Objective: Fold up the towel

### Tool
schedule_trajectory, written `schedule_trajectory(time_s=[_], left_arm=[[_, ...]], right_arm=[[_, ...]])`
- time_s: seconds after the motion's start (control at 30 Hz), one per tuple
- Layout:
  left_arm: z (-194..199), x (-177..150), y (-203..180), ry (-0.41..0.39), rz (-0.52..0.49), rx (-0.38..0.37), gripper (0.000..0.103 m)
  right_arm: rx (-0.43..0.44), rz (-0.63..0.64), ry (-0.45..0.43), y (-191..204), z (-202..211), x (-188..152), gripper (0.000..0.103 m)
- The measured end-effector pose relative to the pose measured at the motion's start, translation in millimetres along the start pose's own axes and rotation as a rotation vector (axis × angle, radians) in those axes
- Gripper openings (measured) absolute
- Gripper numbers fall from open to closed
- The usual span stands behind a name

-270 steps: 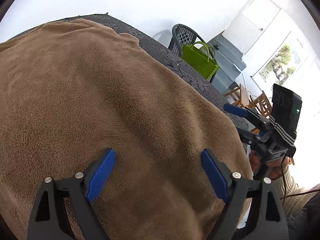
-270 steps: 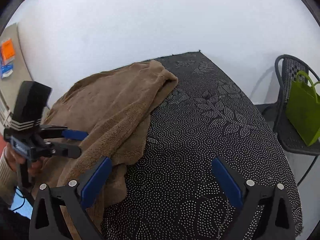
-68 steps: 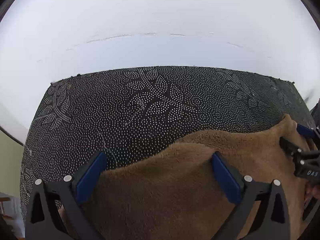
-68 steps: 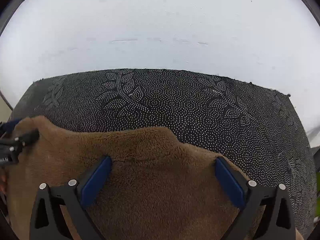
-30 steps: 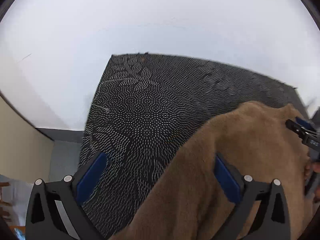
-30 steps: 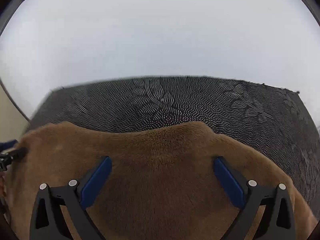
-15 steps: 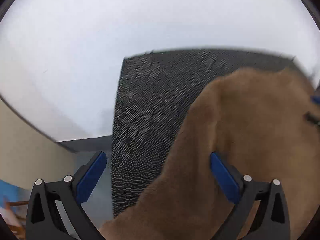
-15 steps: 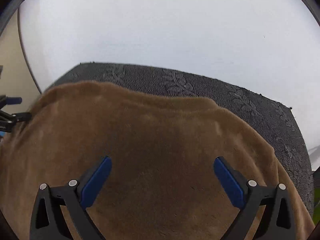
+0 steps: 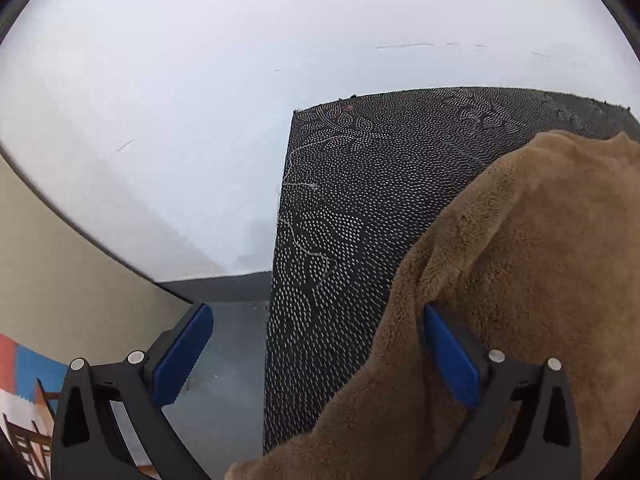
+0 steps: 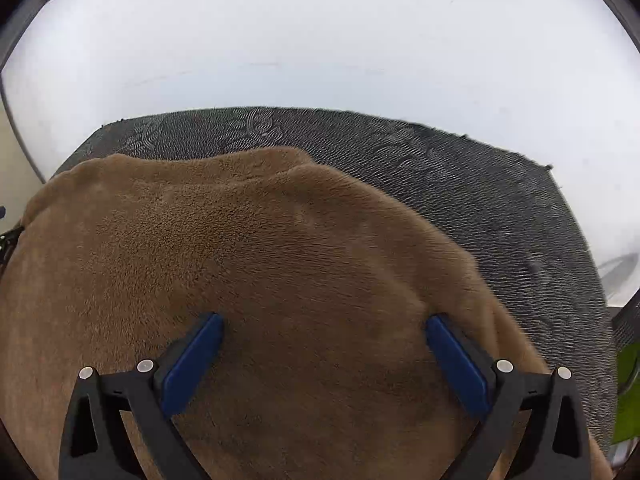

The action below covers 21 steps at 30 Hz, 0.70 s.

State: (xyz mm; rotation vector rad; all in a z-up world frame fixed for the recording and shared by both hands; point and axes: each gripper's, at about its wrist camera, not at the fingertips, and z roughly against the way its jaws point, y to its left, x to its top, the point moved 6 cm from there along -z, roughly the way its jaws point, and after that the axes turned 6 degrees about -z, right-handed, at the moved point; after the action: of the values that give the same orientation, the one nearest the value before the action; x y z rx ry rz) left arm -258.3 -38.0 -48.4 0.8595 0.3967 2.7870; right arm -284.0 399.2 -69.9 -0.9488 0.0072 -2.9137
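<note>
Brown towel (image 10: 280, 264) is lying in a rumpled heap on the dark dotted table cover (image 9: 360, 208), bunched toward the near side; far strip and far-left corner of the table are showing bare; no clean fold is visible yet.

Right gripper (image 10: 324, 356) is hovering directly over the towel's middle, jaws spread wide, pinching nothing; pile is filling the gap beneath.

Left gripper (image 9: 320, 356) is sitting at the towel's left edge, jaws spread, nothing clamped; its right finger (image 9: 450, 356) is lying against the cloth, its left finger (image 9: 182, 354) is hanging past the table's left edge, over the floor.

Judgement: towel lies rightward of the left gripper, so the left is nearer that edge; long axis cannot be told.
</note>
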Motion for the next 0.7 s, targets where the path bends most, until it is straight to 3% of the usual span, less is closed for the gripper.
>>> schedule_trajectory(time_s=[0.13,0.27,0.43,0.53,0.63,0.7], left_arm=[[36.9,10.5,-8.3,-0.095,-0.004,-0.013,0.103],[48.0,34.0,-46.2,-0.133,-0.031,-0.111,0.103],[8.0,55.8,-86.0,-0.083,-0.069,-0.087,0.103],[-24.8,57.0,-79.6,-0.016,-0.015,-0.001,0.103],[-39.2,59.9,-60.5,-0.001,0.099,-0.014,0.103],[-41.2,61.9,-60.2,-0.001,0.097,-0.015,0.103]], right_arm=[[-0.096,-0.014,-0.127,-28.6,33.7,13.1,0.103],[-0.138,-0.072,-0.107,-55.9,26.8,29.5,0.103],[-0.135,-0.022,-0.063,-47.4,0.3,36.9,0.103],[-0.197,0.041,-0.024,-44.7,-20.1,36.8,0.103],[-0.265,0.038,-0.038,-51.5,-28.5,42.7,0.103],[-0.281,0.016,-0.033,-56.4,-30.5,44.5,0.103]])
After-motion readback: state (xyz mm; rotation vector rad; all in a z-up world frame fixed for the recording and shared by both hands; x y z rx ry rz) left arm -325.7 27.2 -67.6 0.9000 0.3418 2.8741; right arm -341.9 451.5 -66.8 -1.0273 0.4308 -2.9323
